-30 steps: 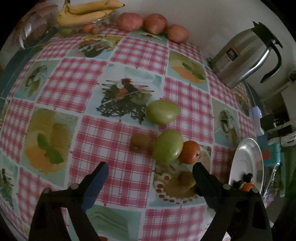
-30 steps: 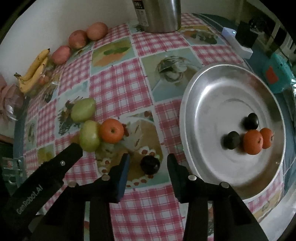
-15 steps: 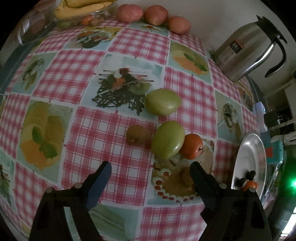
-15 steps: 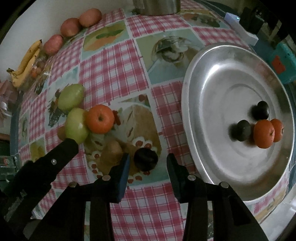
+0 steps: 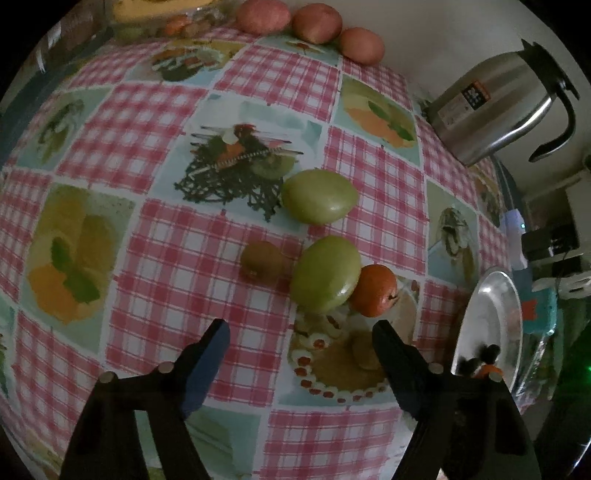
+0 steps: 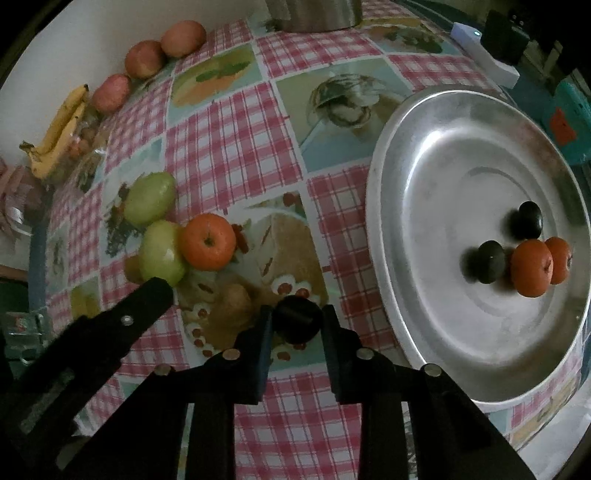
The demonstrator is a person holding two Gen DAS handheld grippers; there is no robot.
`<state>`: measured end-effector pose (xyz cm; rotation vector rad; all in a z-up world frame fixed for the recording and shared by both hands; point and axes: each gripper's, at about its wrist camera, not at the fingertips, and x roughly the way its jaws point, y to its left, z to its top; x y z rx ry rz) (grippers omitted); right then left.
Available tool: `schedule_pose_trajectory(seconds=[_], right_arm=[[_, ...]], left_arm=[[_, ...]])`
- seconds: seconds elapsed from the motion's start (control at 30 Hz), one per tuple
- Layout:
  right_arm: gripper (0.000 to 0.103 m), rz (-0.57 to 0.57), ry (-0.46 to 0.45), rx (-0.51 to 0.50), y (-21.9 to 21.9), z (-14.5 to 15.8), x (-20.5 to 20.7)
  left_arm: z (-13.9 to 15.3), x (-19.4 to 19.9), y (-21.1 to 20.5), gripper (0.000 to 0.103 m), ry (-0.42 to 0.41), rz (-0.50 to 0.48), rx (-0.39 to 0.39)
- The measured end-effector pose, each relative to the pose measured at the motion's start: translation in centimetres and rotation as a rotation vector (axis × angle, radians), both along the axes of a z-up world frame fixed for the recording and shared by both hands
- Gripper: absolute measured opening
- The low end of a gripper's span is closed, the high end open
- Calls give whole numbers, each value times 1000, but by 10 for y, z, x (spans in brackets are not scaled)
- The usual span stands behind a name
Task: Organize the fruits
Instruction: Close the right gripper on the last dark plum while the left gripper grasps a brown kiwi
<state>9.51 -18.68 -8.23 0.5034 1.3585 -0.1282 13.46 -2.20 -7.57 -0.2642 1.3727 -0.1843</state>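
My right gripper [image 6: 297, 321] is shut on a dark plum [image 6: 298, 318] just above the checked tablecloth, left of the silver plate [image 6: 406, 155]. The plate holds two dark plums [image 6: 490, 261] and two oranges [image 6: 532, 267]. An orange [image 6: 207, 241], two green mangoes [image 6: 161, 252] and a brown kiwi [image 5: 261, 259] lie together on the cloth. My left gripper [image 5: 300, 334] is open and empty, just short of the near green mango [image 5: 325, 278] and the orange [image 5: 373, 290]. The far mango [image 5: 319, 200] lies behind.
A steel kettle [image 5: 491, 107] stands at the back right. Three red apples [image 5: 317, 23] and bananas [image 6: 59, 129] lie along the wall. A second kiwi [image 6: 236, 301] lies beside the right gripper. The plate also shows in the left wrist view [image 5: 491, 317].
My right gripper has moved forward around the dark plum and closed on it. My left gripper has moved closer to the green mangoes and orange, still open.
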Motion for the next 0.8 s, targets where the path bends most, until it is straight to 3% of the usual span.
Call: schedule_pose_trajectory(seconds=[0.2, 0.4, 0.8], right_arm=[[27, -38, -54, -12, -21, 23, -1], [27, -80, -94, -37, -39, 34, -10], [27, -124, -86, -25, -60, 31, -17]], left_arm=[[0, -1, -8, 80, -4, -5, -24], [-3, -4, -26, 69, 3, -50, -36], [-15, -10, -51, 35, 22, -119, -37]])
